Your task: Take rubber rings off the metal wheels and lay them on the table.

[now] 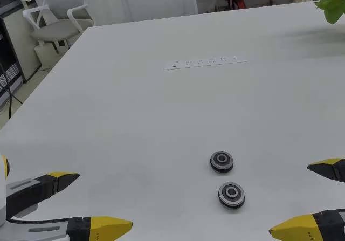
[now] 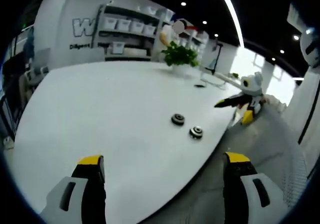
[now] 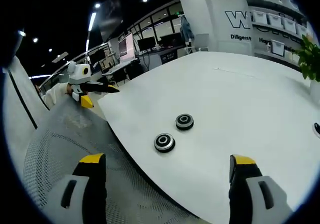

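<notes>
Two metal wheels lie flat on the white table (image 1: 135,117), the far wheel (image 1: 221,161) just beyond the near wheel (image 1: 231,194). Each has a dark rubber ring (image 1: 220,196) round its rim (the rings are on). The left gripper (image 1: 94,203) is at the table's near edge with its jaws spread wide, well apart from the wheels. The right gripper (image 1: 294,199), likewise spread wide, is nearer them, on their other side and clear of both.

Far wall (image 3: 210,8): big "W…" w/ smaller "Diligent" below it, rest cut off or too blurry.
</notes>
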A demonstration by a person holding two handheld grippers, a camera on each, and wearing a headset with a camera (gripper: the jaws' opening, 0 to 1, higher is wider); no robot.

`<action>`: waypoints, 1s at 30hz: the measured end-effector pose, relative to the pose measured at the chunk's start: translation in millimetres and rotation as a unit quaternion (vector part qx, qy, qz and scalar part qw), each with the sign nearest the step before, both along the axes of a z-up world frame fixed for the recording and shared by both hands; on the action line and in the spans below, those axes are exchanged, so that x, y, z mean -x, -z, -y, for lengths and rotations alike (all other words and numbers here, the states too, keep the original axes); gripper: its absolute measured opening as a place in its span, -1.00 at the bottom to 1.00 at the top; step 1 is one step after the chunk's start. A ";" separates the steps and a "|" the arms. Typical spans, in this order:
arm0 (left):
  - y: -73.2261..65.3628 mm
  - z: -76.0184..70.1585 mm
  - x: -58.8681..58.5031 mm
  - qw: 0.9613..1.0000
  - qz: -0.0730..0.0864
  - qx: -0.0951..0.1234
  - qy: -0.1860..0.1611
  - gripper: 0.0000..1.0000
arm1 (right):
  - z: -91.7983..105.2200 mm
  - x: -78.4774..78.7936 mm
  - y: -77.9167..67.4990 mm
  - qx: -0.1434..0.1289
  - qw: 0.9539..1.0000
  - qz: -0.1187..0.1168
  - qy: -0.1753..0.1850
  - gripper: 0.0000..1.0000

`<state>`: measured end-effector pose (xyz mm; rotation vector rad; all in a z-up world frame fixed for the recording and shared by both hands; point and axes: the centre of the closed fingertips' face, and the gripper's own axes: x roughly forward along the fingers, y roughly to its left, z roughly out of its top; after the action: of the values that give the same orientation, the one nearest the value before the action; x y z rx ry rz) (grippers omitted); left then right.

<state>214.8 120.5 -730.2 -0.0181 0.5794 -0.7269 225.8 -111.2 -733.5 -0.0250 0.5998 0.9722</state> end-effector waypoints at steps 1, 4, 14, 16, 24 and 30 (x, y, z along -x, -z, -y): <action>-1.2 -0.8 -1.2 1.000 0.003 0.002 -0.003 1.00 | 0.3 -0.2 0.1 0.000 1.000 0.000 0.001 1.00; -0.5 -1.3 -0.9 1.000 0.000 0.003 -0.006 1.00 | -0.3 0.2 0.7 0.002 1.000 -0.001 -0.002 1.00; 3.9 -1.1 1.0 1.000 -0.008 -0.011 0.000 1.00 | 2.1 -1.0 2.6 0.007 1.000 -0.002 0.003 1.00; 2.9 -0.4 0.8 1.000 -0.002 -0.012 0.003 1.00 | 3.0 -0.9 4.0 0.010 1.000 -0.004 0.004 1.00; 2.7 0.6 1.1 1.000 -0.003 -0.007 0.004 1.00 | 3.2 -1.8 3.0 0.008 1.000 -0.002 0.007 1.00; 4.6 0.8 1.9 1.000 -0.007 -0.013 0.005 1.00 | 2.6 -2.0 1.9 0.004 1.000 -0.001 0.008 1.00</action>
<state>212.9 119.7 -734.8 0.0033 0.6031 -0.7297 227.8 -113.8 -735.3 -0.0270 0.6044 0.9551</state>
